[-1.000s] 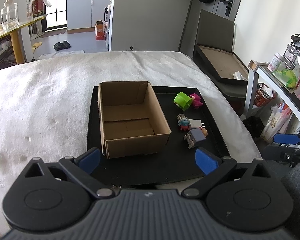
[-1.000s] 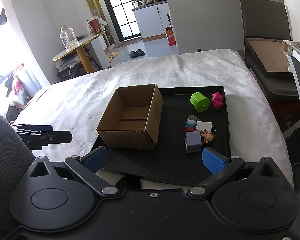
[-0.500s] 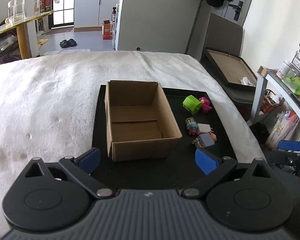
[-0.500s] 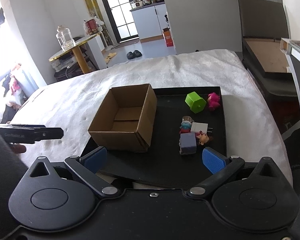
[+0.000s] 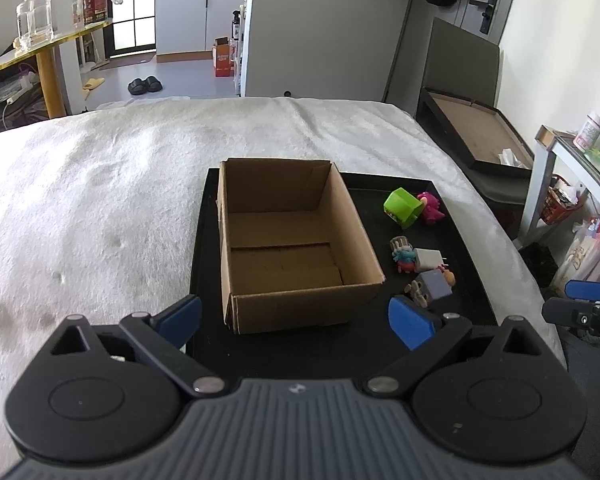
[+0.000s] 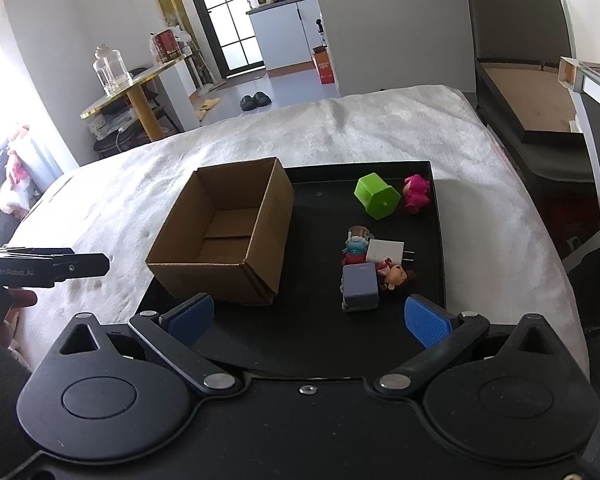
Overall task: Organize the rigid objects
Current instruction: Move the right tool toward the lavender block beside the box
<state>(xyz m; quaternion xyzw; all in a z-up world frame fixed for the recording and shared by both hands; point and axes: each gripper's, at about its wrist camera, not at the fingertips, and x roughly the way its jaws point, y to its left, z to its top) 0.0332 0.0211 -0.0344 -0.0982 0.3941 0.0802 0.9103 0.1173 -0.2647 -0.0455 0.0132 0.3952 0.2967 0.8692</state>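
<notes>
An open, empty cardboard box [image 5: 288, 240] [image 6: 228, 232] stands on the left half of a black tray [image 5: 384, 344] [image 6: 324, 344]. To its right lie a green block [image 5: 401, 207] [image 6: 376, 196], a pink figure [image 5: 431, 207] [image 6: 417, 193], a white plug [image 5: 428, 259] [image 6: 385, 252], a blue-headed figure [image 5: 404, 254] [image 6: 354, 249], a grey-purple cube [image 5: 434, 285] [image 6: 360, 285] and a small brown figure [image 6: 396, 275]. My left gripper [image 5: 294, 318] is open and empty before the box. My right gripper [image 6: 308, 320] is open and empty before the tray's near edge.
The tray lies on a bed with a white fuzzy cover [image 5: 80, 208]. A white shelf with clutter [image 5: 572, 152] and a dark framed board [image 5: 476, 136] stand at the right. A gold-edged side table with a glass jar [image 6: 112, 68] is at far left.
Both grippers have moved slightly; the left view has shifted so the box sits more central and nearer. Nothing on the tray has moved. Both stay open.
</notes>
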